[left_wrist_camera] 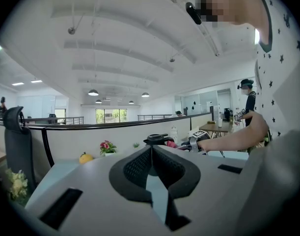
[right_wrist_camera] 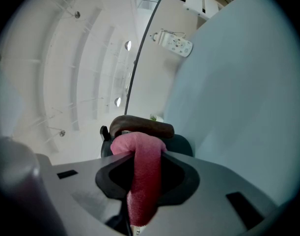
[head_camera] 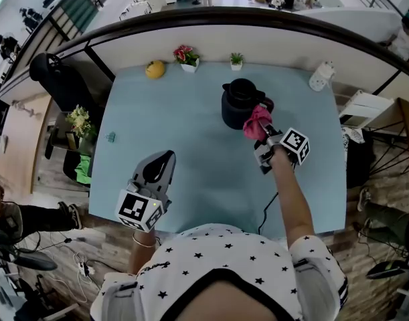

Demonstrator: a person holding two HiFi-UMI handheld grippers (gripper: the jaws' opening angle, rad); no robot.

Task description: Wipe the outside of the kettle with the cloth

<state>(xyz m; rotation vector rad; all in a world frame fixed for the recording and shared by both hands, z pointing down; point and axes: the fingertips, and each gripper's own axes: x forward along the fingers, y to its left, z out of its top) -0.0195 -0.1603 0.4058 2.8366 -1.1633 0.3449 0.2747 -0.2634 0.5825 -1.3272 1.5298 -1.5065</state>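
Note:
A black kettle point(head_camera: 239, 103) stands on the pale blue table point(head_camera: 191, 166), toward the back middle. My right gripper point(head_camera: 263, 134) is shut on a pink cloth point(head_camera: 257, 121), which presses against the kettle's right side by the handle. In the right gripper view the cloth point(right_wrist_camera: 142, 176) runs between the jaws, with the kettle's dark handle point(right_wrist_camera: 142, 126) just beyond. My left gripper point(head_camera: 160, 169) hovers over the table's front left, jaws shut with nothing in them. In the left gripper view the kettle point(left_wrist_camera: 157, 140) shows far off.
At the table's back edge sit a yellow lemon-like object point(head_camera: 155, 69), a small pot of pink flowers point(head_camera: 187, 57), a tiny green plant point(head_camera: 237, 60) and a white device point(head_camera: 321, 76). A black cable point(head_camera: 266, 212) hangs over the front edge.

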